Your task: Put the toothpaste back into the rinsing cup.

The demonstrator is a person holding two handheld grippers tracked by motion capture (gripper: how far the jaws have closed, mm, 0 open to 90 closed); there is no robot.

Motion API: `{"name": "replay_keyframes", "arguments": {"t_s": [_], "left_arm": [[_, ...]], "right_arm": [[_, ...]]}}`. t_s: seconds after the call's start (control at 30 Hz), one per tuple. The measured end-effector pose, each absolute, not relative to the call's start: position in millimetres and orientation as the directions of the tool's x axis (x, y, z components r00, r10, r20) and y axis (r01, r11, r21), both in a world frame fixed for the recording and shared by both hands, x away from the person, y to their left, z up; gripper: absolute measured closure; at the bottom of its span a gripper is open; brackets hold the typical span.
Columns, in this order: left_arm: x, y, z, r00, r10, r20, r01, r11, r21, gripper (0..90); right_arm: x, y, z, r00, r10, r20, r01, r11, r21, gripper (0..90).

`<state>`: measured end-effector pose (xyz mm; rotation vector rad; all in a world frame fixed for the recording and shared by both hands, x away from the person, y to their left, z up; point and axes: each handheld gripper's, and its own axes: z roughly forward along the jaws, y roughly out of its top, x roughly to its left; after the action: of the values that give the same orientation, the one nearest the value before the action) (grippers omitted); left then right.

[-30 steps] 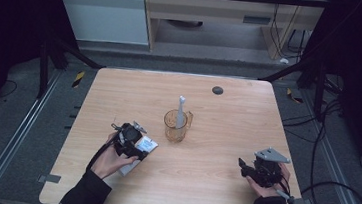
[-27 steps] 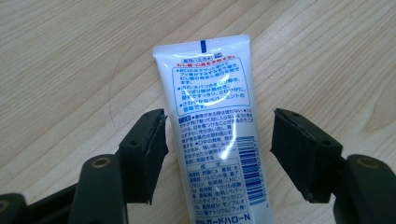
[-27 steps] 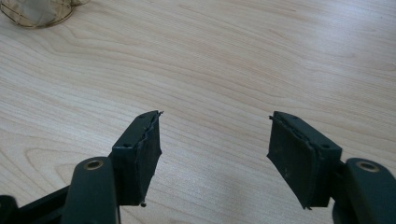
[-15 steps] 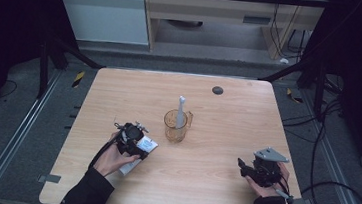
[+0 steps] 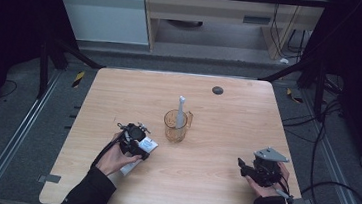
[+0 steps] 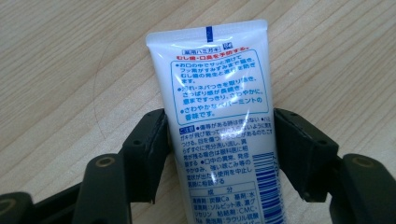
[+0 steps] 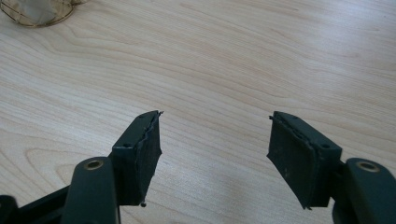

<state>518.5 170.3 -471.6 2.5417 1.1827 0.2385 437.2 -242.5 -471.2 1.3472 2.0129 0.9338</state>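
Observation:
A white toothpaste tube (image 6: 219, 70) with blue and red print lies flat on the wooden table (image 5: 210, 195). My left gripper (image 6: 219, 122) straddles it, both black pads against its sides. In the high view the left gripper (image 5: 140, 146) sits at the table's front left, with the tube's (image 5: 149, 144) flat end poking out past it. My right gripper (image 5: 242, 167) rests at the front right, pointing left. Its jaws (image 7: 215, 116) stand wide open over bare wood. An amber see-through cup (image 5: 175, 126) stands mid-table with a white toothbrush (image 5: 181, 107) upright in it.
A small dark round object (image 5: 217, 90) lies near the table's far edge. The cup's base (image 7: 37, 11) shows at the top left of the right gripper view. Cables run over the floor right of the table, and a metal rail runs along the left.

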Motion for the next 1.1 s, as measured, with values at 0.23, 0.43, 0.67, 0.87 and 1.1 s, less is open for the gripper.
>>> {"name": "replay_keyframes", "arguments": {"t_s": [0.23, 0.43, 0.67, 0.87, 1.1], "left_arm": [[515, 170, -468, 0.631, 0.776, 0.01, 0.718, -0.589, 0.37, 52.4], [514, 179, -463, 0.602, 0.797, -0.044, 0.741, -0.538, 0.402, 66.0], [508, 183, -457, 0.599, 0.8, -0.042, 0.728, -0.521, 0.446, 68.6], [499, 195, -429, 0.568, 0.822, -0.05, 0.673, -0.428, 0.604, 68.9], [492, 205, -401, 0.539, 0.842, -0.027, 0.584, -0.351, 0.732, 68.9]], "right_arm": [[437, -243, -471, -0.349, 0.936, -0.05, 0.563, 0.252, 0.787, 34.3], [437, -244, -472, -0.348, 0.936, -0.051, 0.564, 0.252, 0.786, 34.3], [437, -247, -471, -0.342, 0.939, -0.045, 0.567, 0.245, 0.787, 34.4], [437, -247, -471, -0.34, 0.939, -0.052, 0.56, 0.247, 0.791, 33.8], [437, -247, -472, -0.339, 0.939, -0.052, 0.557, 0.244, 0.794, 32.6]]}}
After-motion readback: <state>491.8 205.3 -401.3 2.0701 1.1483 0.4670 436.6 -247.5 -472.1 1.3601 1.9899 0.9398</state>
